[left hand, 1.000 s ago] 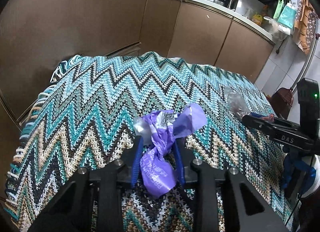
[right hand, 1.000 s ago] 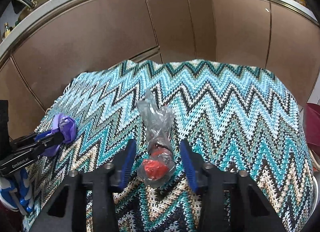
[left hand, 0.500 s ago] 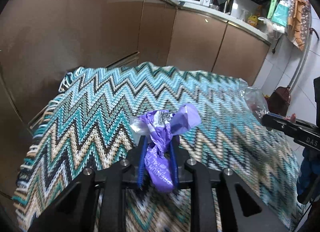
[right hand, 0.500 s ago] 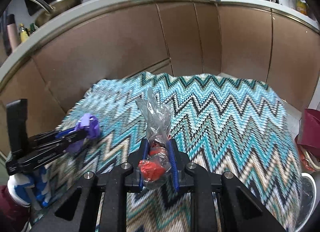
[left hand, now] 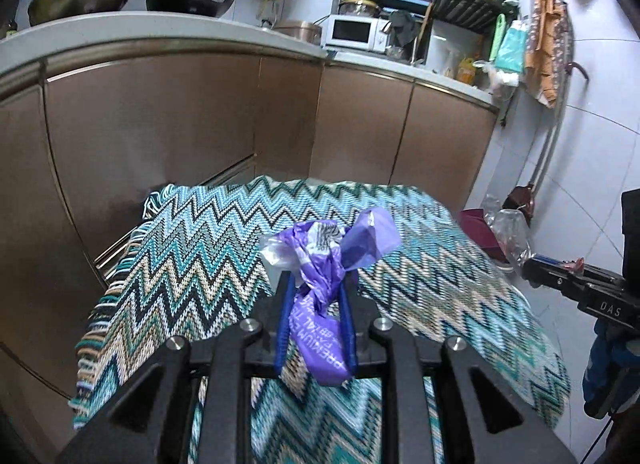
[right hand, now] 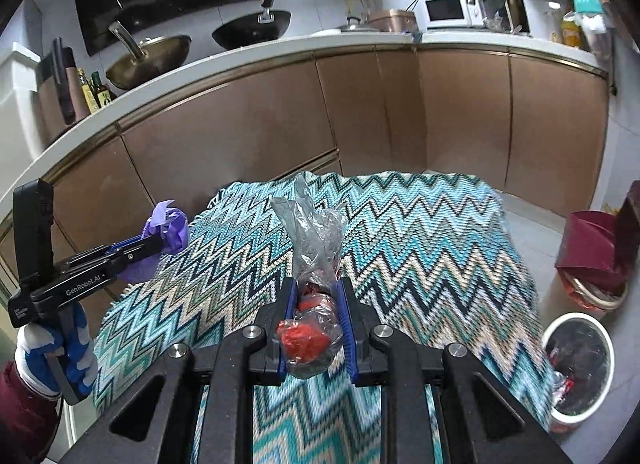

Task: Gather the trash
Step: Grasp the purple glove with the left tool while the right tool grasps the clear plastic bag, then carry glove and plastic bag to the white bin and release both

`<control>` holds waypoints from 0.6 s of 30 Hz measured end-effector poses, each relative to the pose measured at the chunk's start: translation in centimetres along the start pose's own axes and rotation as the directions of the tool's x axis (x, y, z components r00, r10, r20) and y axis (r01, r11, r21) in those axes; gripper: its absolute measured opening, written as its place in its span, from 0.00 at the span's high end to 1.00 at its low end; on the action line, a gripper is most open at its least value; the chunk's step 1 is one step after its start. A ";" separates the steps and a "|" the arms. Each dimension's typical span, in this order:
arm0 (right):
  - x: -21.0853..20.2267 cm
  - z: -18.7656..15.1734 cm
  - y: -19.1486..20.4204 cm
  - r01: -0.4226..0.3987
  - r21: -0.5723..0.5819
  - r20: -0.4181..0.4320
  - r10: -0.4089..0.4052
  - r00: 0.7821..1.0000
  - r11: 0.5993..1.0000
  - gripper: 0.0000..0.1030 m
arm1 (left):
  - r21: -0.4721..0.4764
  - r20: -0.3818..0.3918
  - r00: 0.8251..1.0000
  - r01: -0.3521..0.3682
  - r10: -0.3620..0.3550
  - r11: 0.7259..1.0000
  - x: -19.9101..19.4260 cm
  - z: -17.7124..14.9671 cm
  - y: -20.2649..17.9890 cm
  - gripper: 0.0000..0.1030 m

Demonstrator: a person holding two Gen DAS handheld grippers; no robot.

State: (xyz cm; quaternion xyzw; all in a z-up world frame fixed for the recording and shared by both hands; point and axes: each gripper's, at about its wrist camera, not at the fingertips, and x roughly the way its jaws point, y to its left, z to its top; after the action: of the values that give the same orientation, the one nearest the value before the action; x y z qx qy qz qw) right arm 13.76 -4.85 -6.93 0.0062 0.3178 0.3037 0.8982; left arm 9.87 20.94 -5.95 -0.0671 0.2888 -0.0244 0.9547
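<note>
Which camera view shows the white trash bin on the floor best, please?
The right wrist view. There the white trash bin stands on the floor at the lower right, past the edge of the zigzag cloth, with its open top and the rubbish inside visible. The left wrist view does not show the bin at all.

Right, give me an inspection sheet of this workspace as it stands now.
Surface: zigzag-knit cloth covers the table; nothing lies on it.
Job's things: purple wrapper and clear bag with red contents, both lifted off the cloth.
Clutter: nothing seen on the cloth.
Grippers: left gripper shut on the purple wrapper; right gripper shut on the clear bag.
Cables: nothing seen.
Surroundings: white bin holding trash on the floor at right; brown cabinets; microwave and pans on the counter.
</note>
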 end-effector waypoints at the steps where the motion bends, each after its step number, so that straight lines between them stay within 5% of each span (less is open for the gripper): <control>1: -0.7 -0.2 0.1 0.004 0.001 0.008 -0.004 1.000 1.000 0.82 | -0.001 0.006 1.000 0.006 -0.006 1.000 -0.8 -0.1 -0.3 0.80; 11: -7.8 -2.8 -1.5 0.051 0.053 0.093 -0.056 0.994 0.997 0.82 | 0.047 0.021 0.999 0.049 -0.050 0.998 -4.7 -0.9 -5.0 0.80; 18: -10.7 -4.5 -5.9 0.102 0.128 0.149 -0.121 0.981 0.987 0.82 | 0.109 -0.031 0.991 0.132 -0.129 0.985 -3.1 -0.4 -10.7 0.80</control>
State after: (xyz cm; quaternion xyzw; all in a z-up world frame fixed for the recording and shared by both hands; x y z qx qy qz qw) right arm 7.79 -16.36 -5.61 0.0660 0.2638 0.2320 0.9339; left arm 7.02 10.55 -3.08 -0.0323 0.2931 -0.1038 0.9499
